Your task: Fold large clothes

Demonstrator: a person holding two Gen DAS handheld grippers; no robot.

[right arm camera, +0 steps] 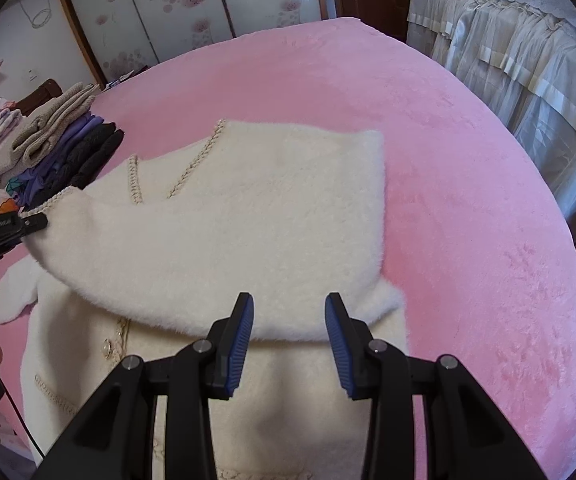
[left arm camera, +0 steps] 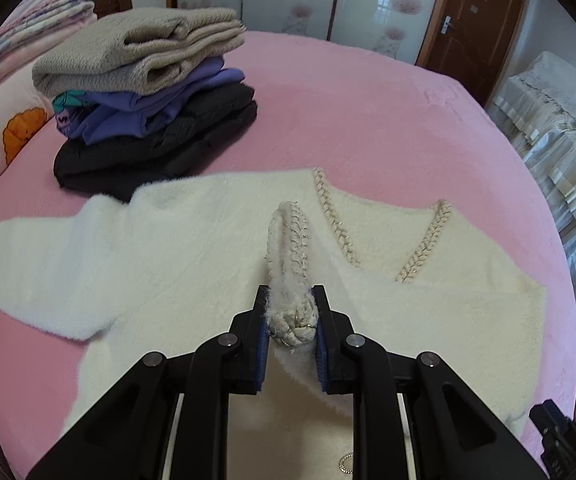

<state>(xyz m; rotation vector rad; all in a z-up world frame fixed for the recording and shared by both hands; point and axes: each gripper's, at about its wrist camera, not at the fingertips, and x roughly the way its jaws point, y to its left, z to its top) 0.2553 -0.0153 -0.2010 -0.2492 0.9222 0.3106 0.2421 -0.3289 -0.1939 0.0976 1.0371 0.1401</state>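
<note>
L gripper [left arm camera: 291, 316] is clamped on the braided trim cuff [left arm camera: 288, 240] of the cream fuzzy cardigan [left arm camera: 168, 248], jaws pinched tight on a bunched wad of trim w/ fluff sticking out past the pads. R gripper [right arm camera: 289, 320] is released, jaws spread, nothing between them, hovering just over the folded edge of the garment; whether it touches the cloth, can't tell. Cardigan lies on the pink bed cover [right arm camera: 467, 160], neck trim facing away, one sleeve laid across the chest, the other sleeve [left arm camera: 28, 256] out flat to the left in the L view. My read: mid sleeve-fold, L carrying the cuff in over the body. Stack of folded clothes [left arm camera: 148, 92] sits near the far-left shoulder, bottom black piece just beside the cardigan edge. Risks from here, all guesswork: 1) grip is on trim only, not the sleeve body, so a hard pull could stretch or snag the braid, and the small metallic bits in the trim might catch on the pad ribs. 2) pile fabric is plush and slippery on plush cover, so dragging the cuff could shift the whole garment and undo the layer already laid across. 3) w/ R free, nothing pins the body; any tug from L skews it. 4) swing too far left and the sleeve or gripper bumps the stack. 5) letting go w/ fibres wedged in the pads could lift the cuff back up. I'd pin w/ R first, then lay the cuff down low and slow.
</note>
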